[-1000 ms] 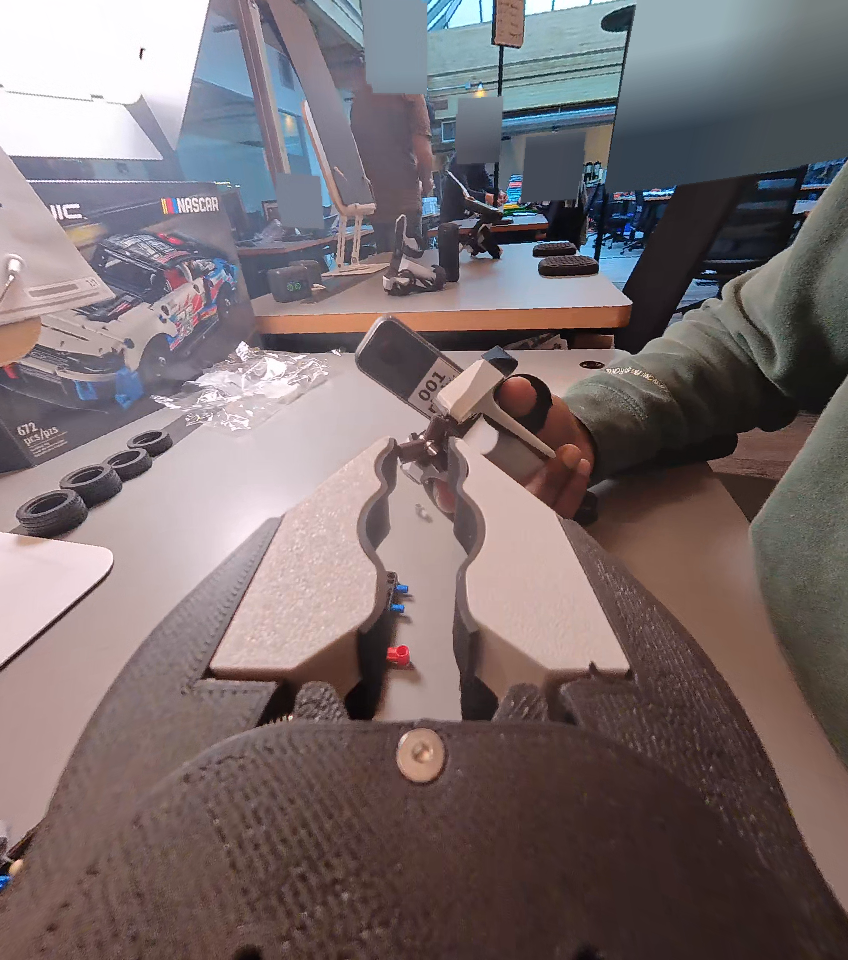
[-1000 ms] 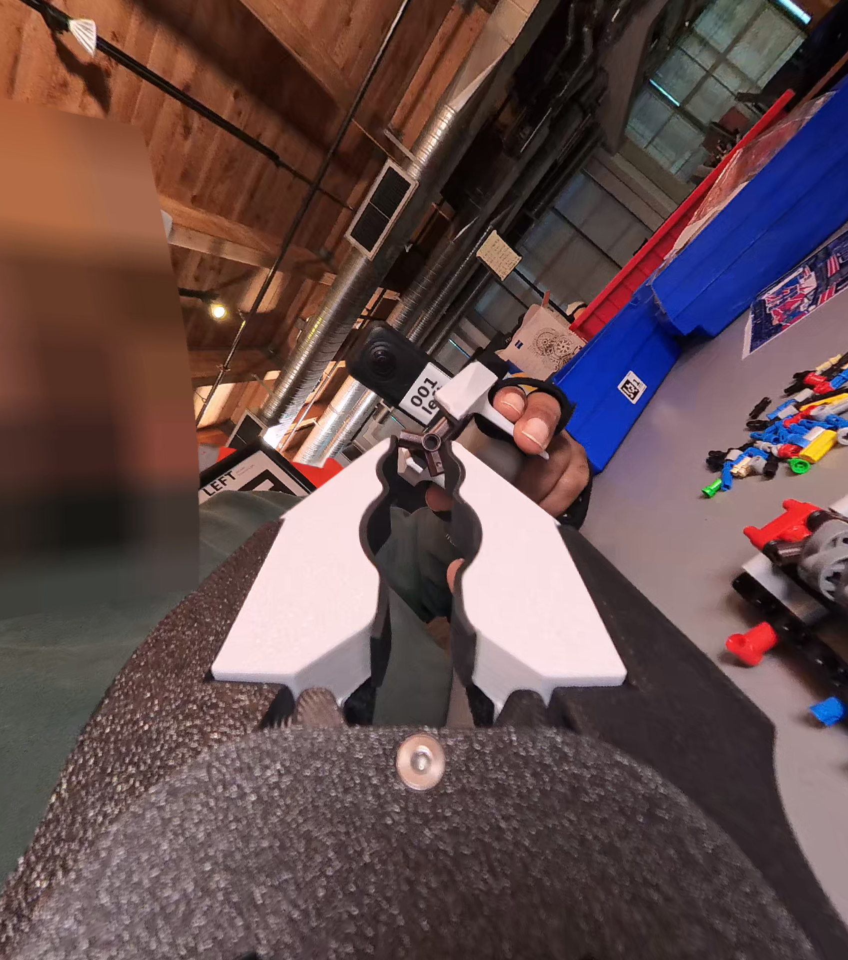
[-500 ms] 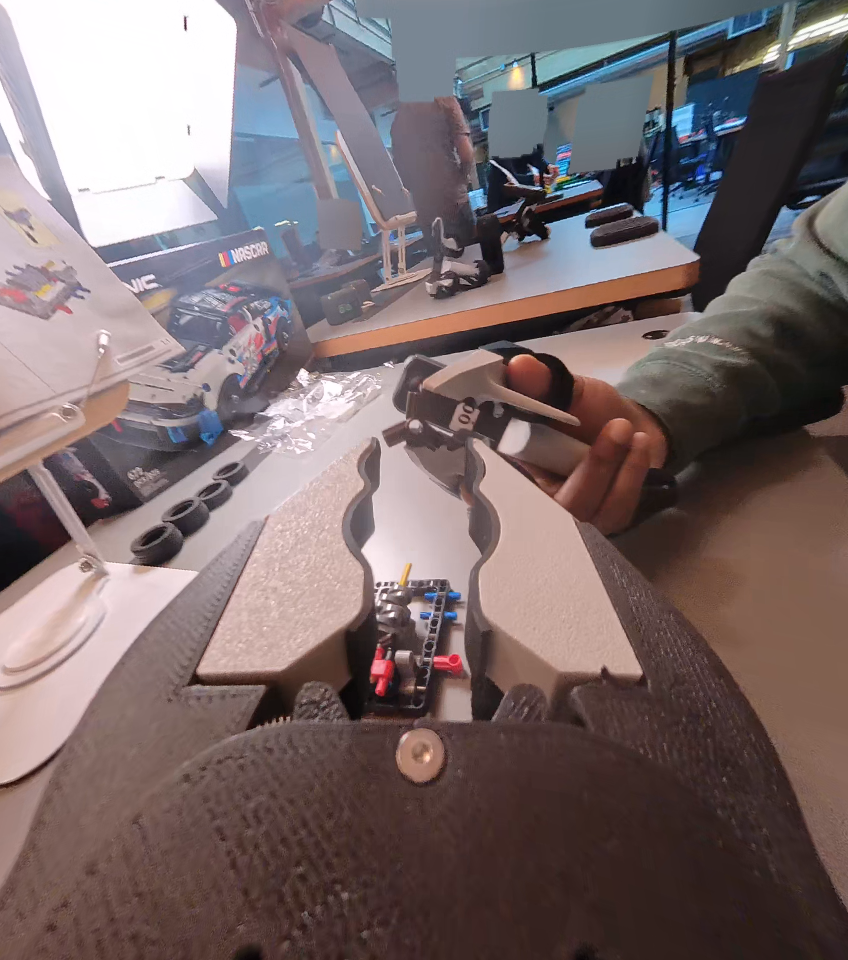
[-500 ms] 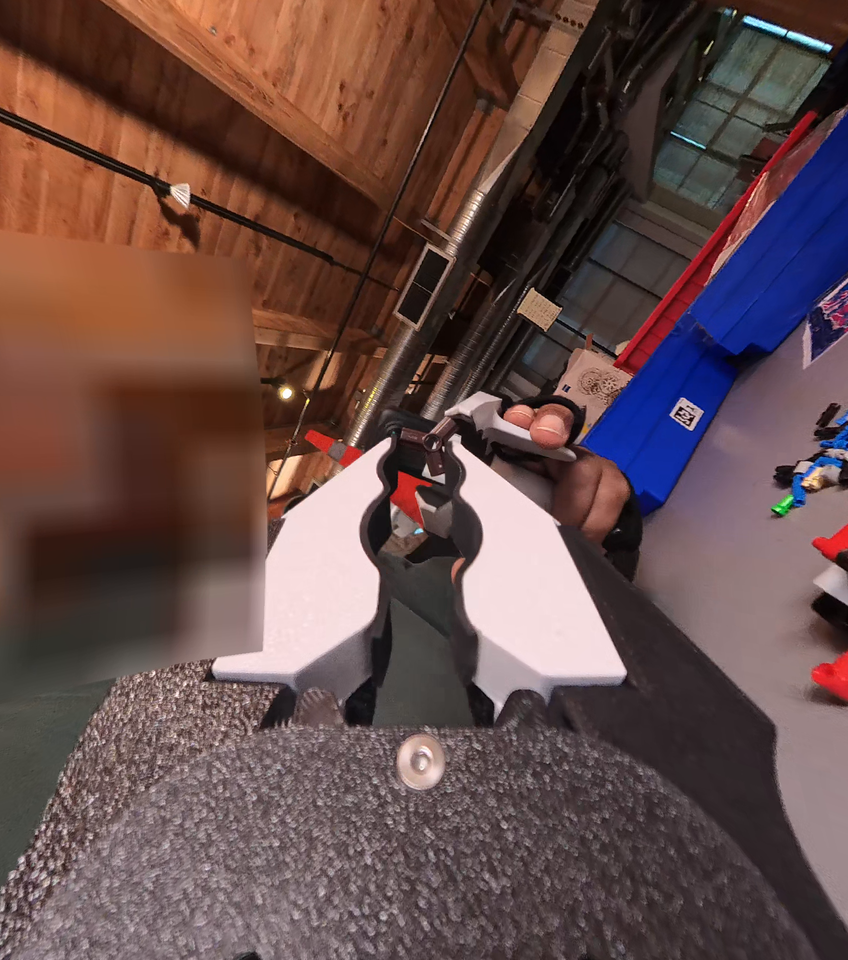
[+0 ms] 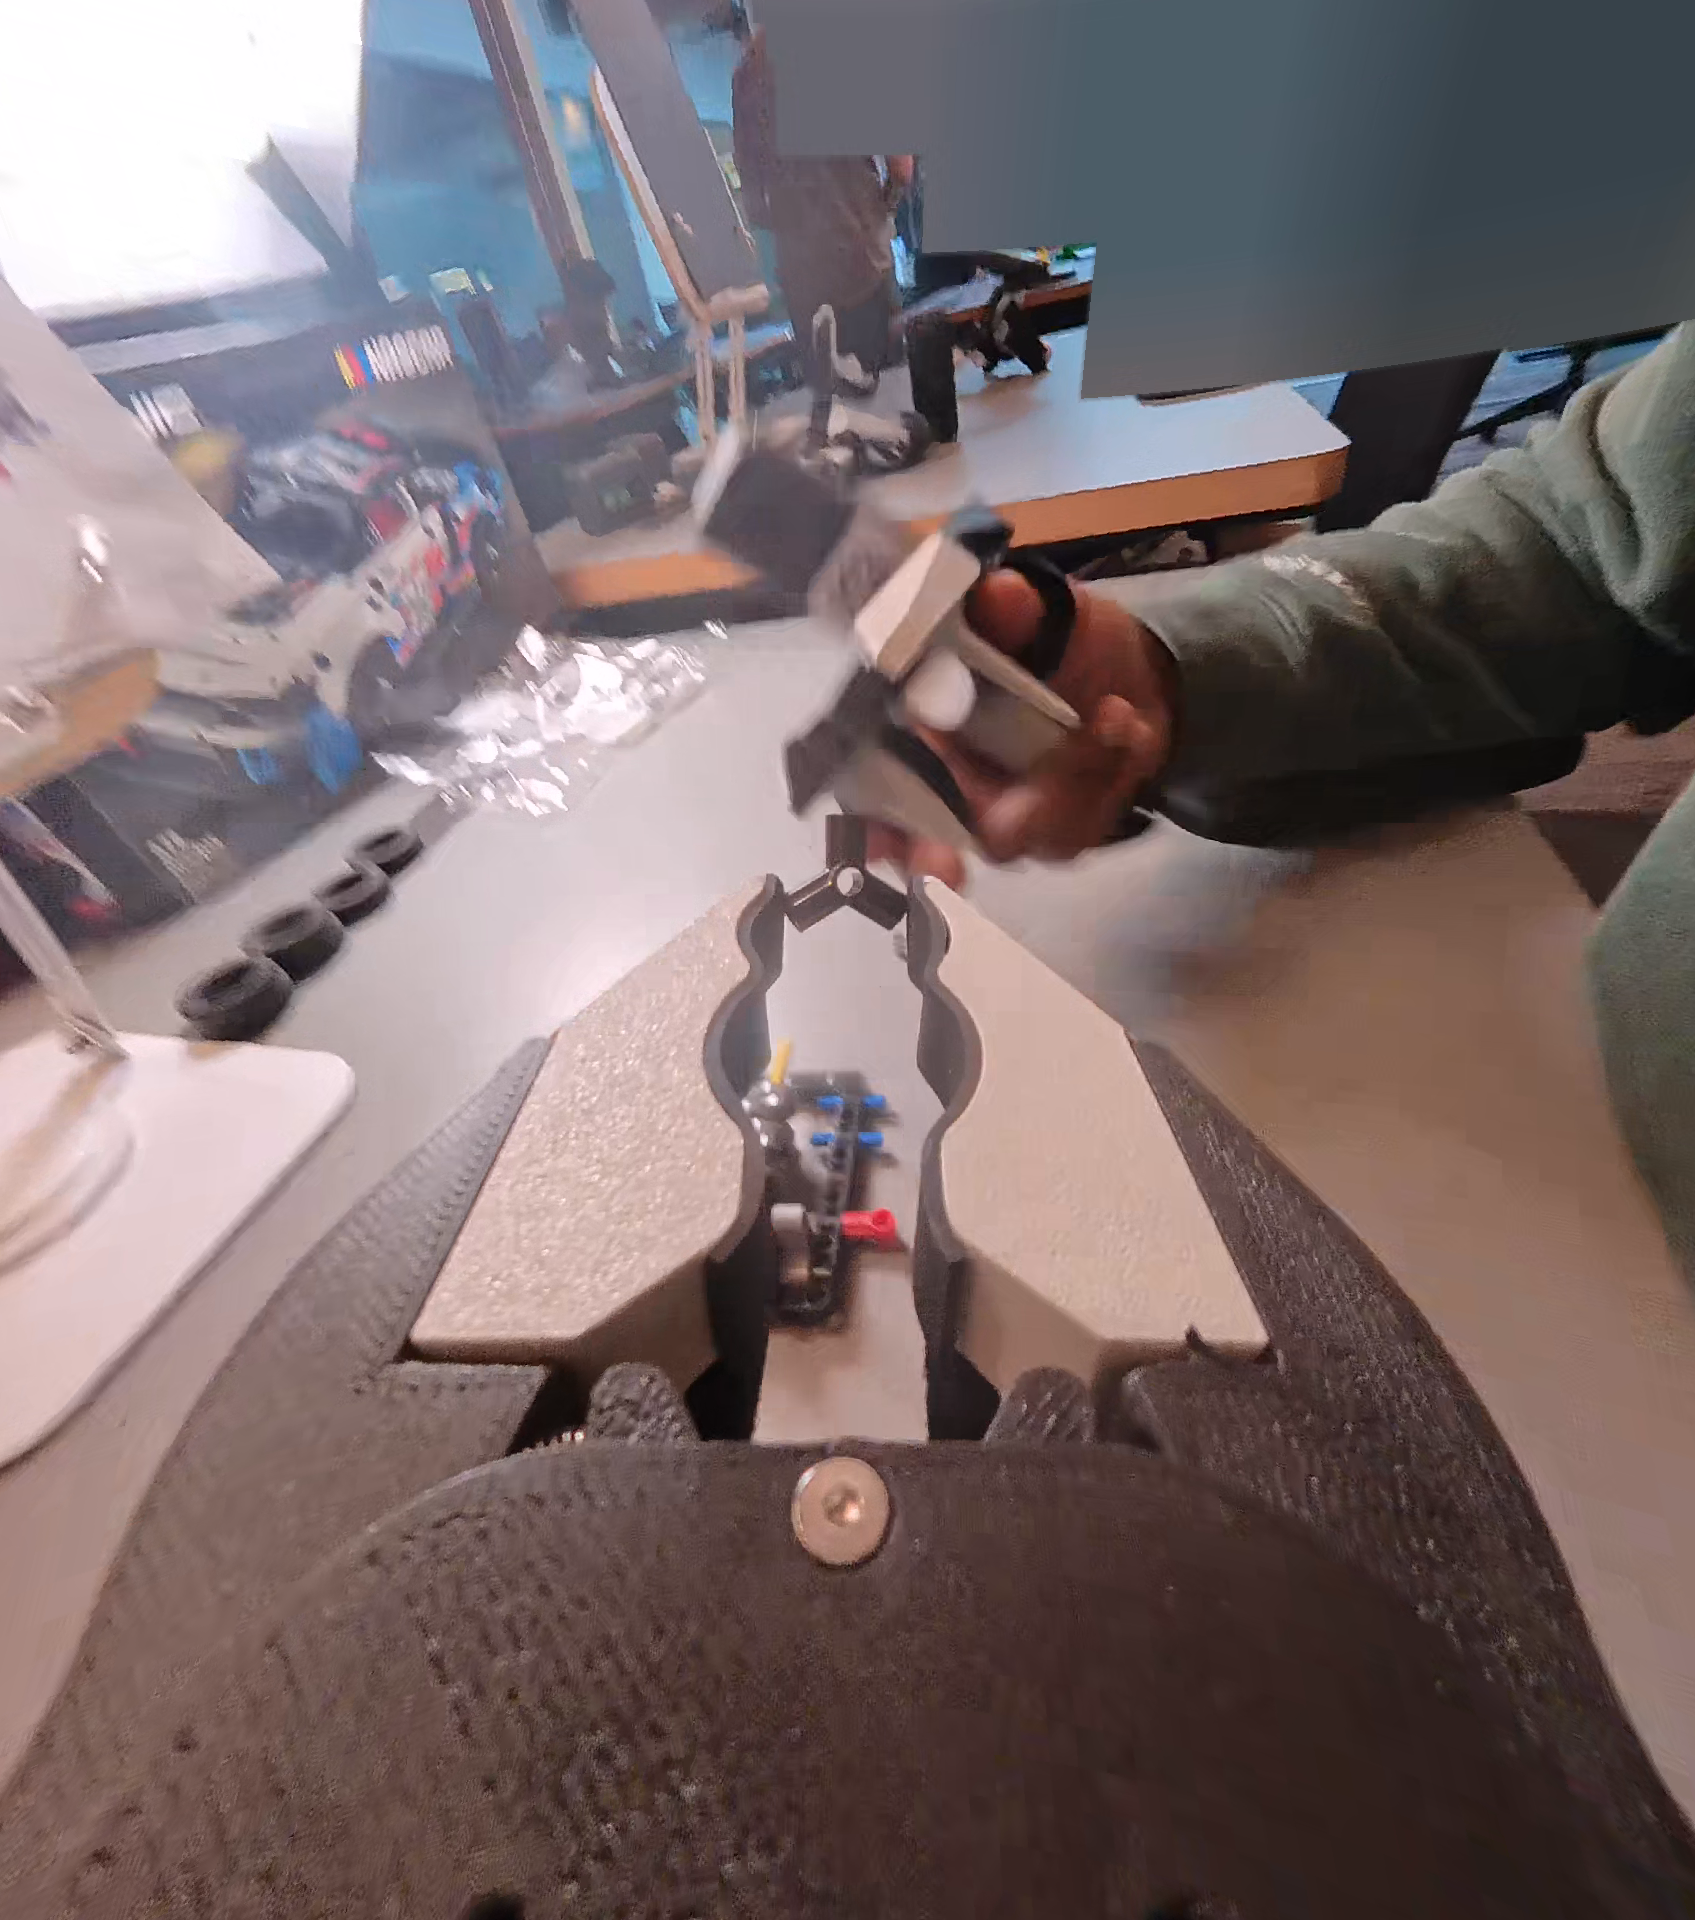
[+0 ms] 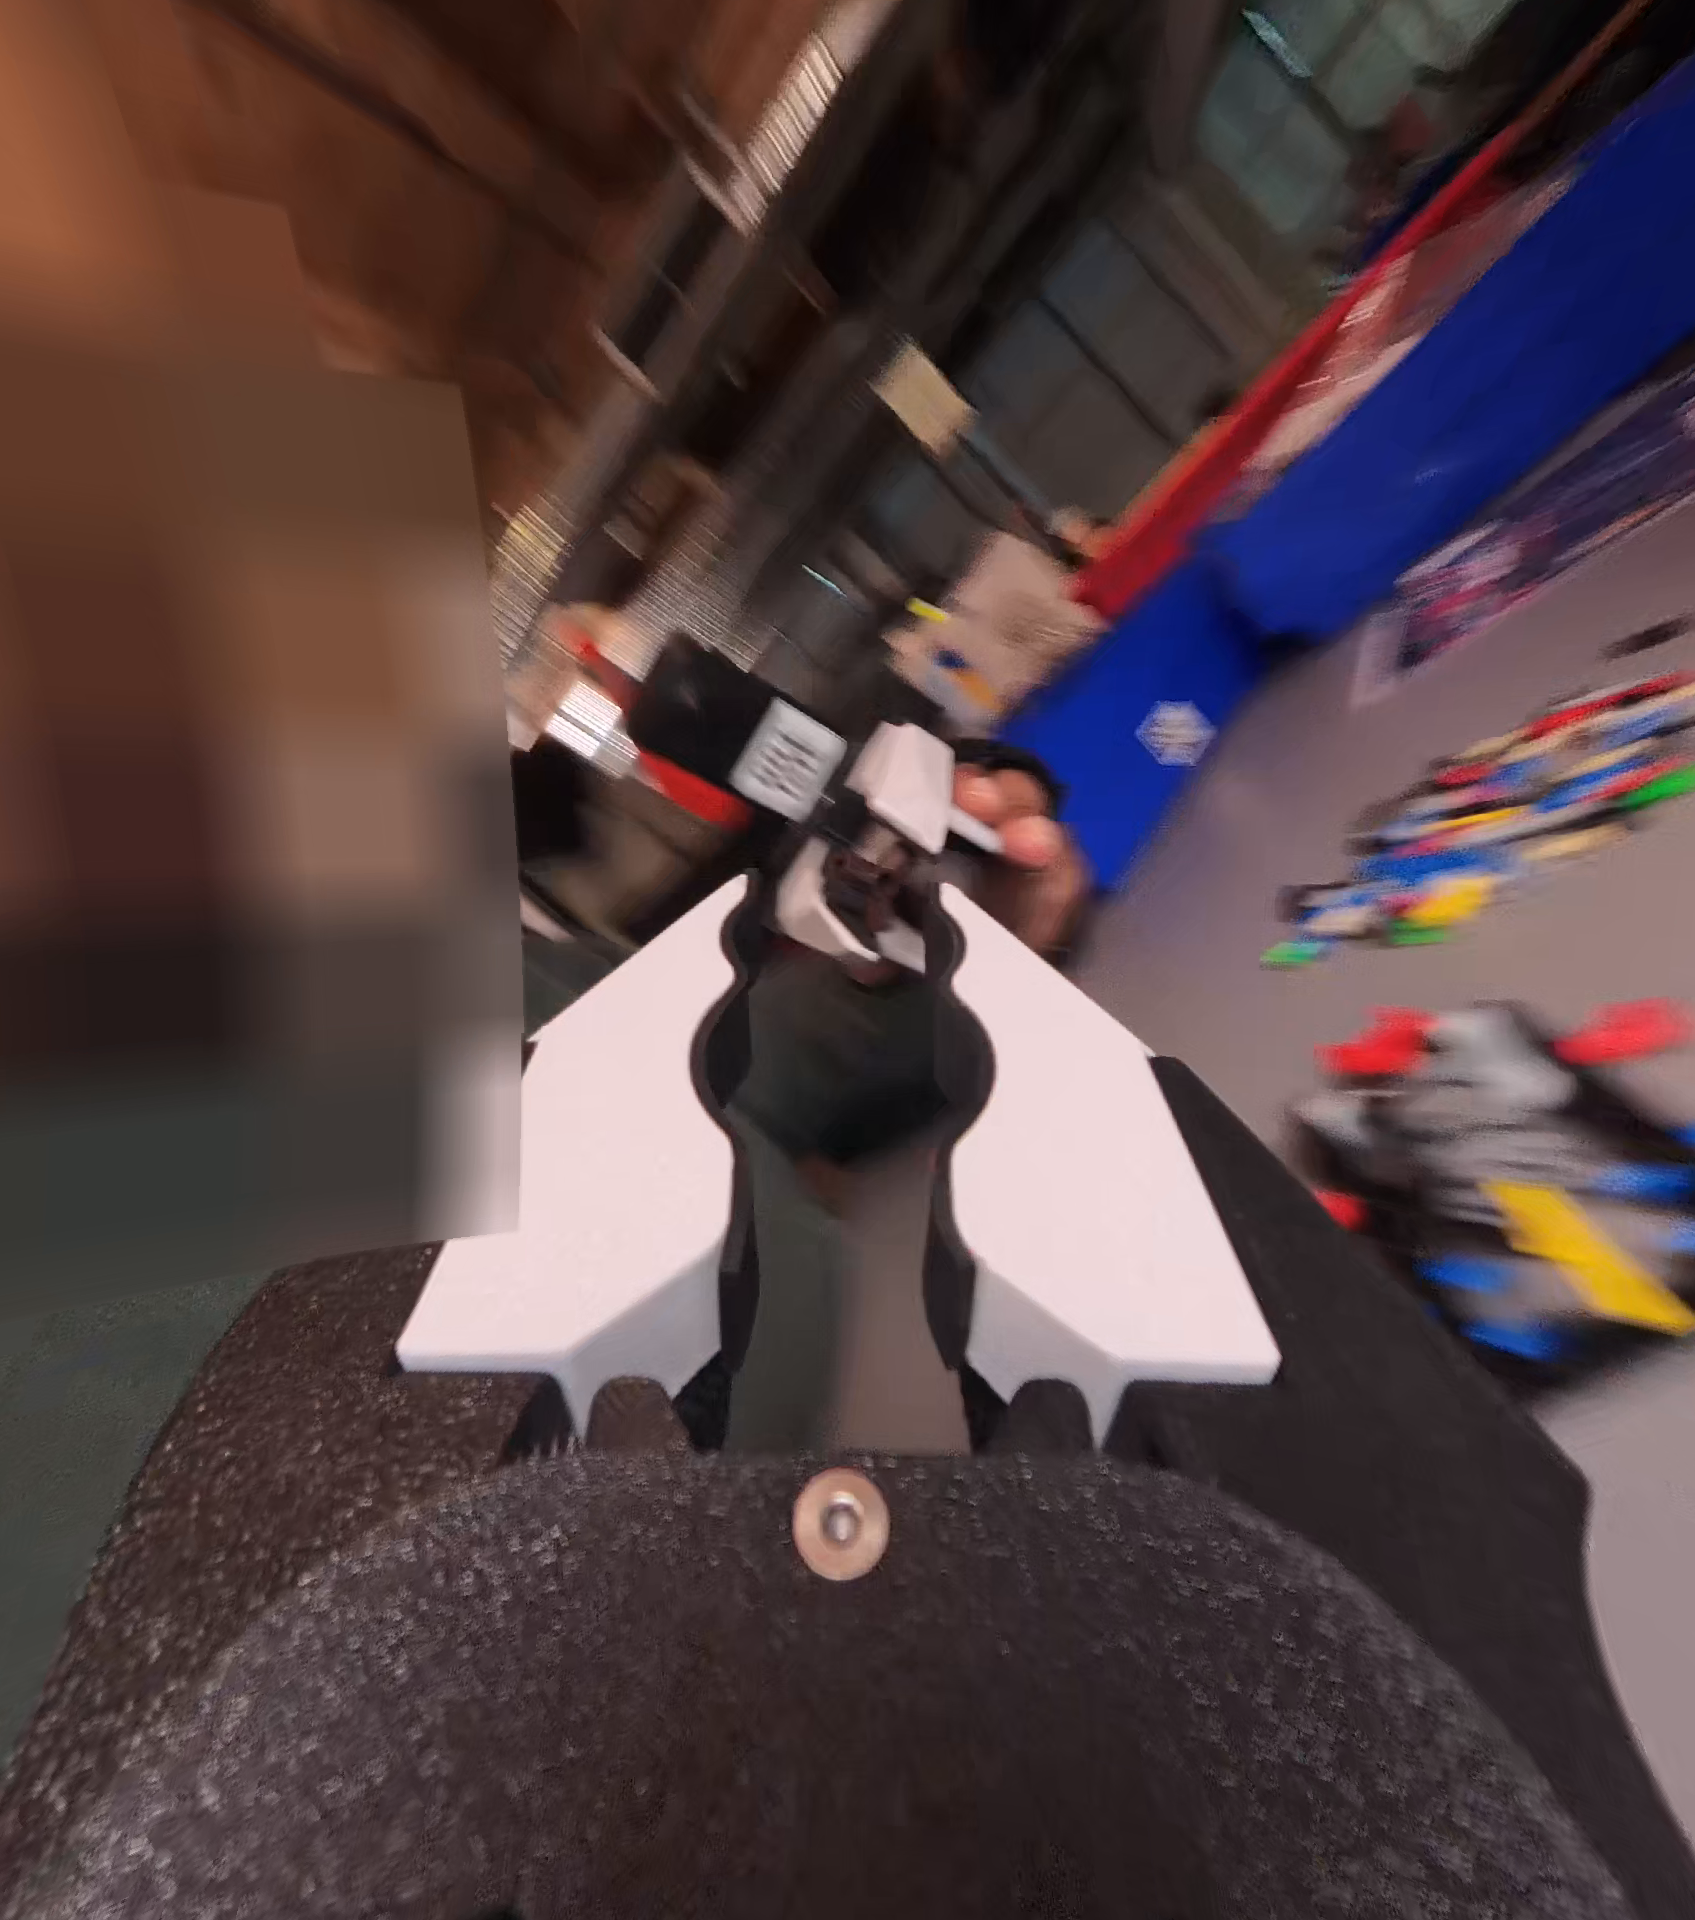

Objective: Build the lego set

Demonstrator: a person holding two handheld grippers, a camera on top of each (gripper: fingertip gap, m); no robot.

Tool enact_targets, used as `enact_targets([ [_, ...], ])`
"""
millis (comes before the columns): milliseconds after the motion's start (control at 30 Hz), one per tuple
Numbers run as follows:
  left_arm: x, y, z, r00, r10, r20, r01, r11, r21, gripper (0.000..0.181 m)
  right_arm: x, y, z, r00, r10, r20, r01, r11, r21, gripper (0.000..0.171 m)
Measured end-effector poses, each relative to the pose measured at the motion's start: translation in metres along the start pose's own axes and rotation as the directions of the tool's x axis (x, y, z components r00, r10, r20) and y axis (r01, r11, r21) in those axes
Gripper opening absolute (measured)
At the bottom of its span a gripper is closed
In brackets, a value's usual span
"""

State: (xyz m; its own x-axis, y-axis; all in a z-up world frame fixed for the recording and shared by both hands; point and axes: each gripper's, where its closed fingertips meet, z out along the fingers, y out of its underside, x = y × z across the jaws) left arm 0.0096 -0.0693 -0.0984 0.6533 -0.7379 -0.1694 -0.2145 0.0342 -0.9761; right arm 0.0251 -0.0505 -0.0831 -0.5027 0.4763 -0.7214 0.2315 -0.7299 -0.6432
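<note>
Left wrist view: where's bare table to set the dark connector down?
Bare table right of the left gripper, below the hand. Crowded: tyres and stand base left; partial build under the fingers.
</note>
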Motion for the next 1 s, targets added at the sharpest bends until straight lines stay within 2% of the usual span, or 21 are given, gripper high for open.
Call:
enact_targets([
  [33, -0.001, 0.007, 0.001, 0.998, -0.056, -0.020, 0.056, 0.998, -0.034, 0.022, 0.009, -0.006, -0.016, 0.977, -0.176, -0.125, 0.166, 0.982, -0.085, 0.031],
  [100, -0.002, 0.019, 0.005, 0.987, -0.154, -0.049, 0.150, 0.985, -0.083, 0.022, 0.034, -0.015, -0.060, 0.792, -0.509, -0.337, 0.401, 0.850, -0.342, 0.029],
  [167, 0.002, 0.032, 0.010, 0.965, -0.248, -0.085, 0.235, 0.962, -0.141, 0.022, 0.054, -0.002, -0.108, 0.623, -0.693, -0.362, 0.403, 0.681, -0.611, 0.029],
  [200, 0.003, 0.037, 0.012, 0.954, -0.285, -0.095, 0.267, 0.950, -0.165, 0.022, 0.063, 0.009, -0.128, 0.591, -0.725, -0.355, 0.354, 0.628, -0.693, 0.029],
  [233, 0.005, 0.042, 0.015, 0.944, -0.314, -0.104, 0.292, 0.939, -0.184, 0.022, 0.071, 0.017, -0.141, 0.573, -0.737, -0.357, 0.320, 0.603, -0.731, 0.029],
  [300, 0.012, 0.053, 0.019, 0.923, -0.365, -0.127, 0.328, 0.914, -0.239, 0.022, 0.080, 0.039, -0.146, 0.611, -0.723, -0.323, 0.272, 0.575, -0.771, 0.028],
  [467, 0.020, 0.067, 0.024, 0.892, -0.432, -0.130, 0.377, 0.873, -0.310, 0.022, 0.100, 0.060, -0.138, 0.582, -0.789, -0.195, 0.222, 0.385, -0.896, 0.025],
  [633, 0.026, 0.073, 0.026, 0.879, -0.456, -0.137, 0.390, 0.855, -0.343, 0.022, 0.101, 0.067, -0.129, 0.572, -0.808, -0.141, 0.228, 0.322, -0.919, 0.007],
  [733, 0.031, 0.083, 0.026, 0.886, -0.445, -0.132, 0.364, 0.842, -0.398, 0.022, 0.094, 0.071, -0.110, 0.585, -0.798, -0.143, 0.269, 0.357, -0.894, 0.006],
  [900, 0.039, 0.100, 0.027, 0.902, -0.418, -0.111, 0.317, 0.813, -0.489, 0.023, 0.066, 0.082, -0.048, 0.617, -0.779, -0.106, 0.421, 0.441, -0.792, 0.006],
  [1000, 0.040, 0.104, 0.027, 0.897, -0.428, -0.111, 0.320, 0.802, -0.504, 0.022, 0.073, 0.083, -0.040, 0.561, -0.818, -0.125, 0.416, 0.409, -0.812, 0.006],
])
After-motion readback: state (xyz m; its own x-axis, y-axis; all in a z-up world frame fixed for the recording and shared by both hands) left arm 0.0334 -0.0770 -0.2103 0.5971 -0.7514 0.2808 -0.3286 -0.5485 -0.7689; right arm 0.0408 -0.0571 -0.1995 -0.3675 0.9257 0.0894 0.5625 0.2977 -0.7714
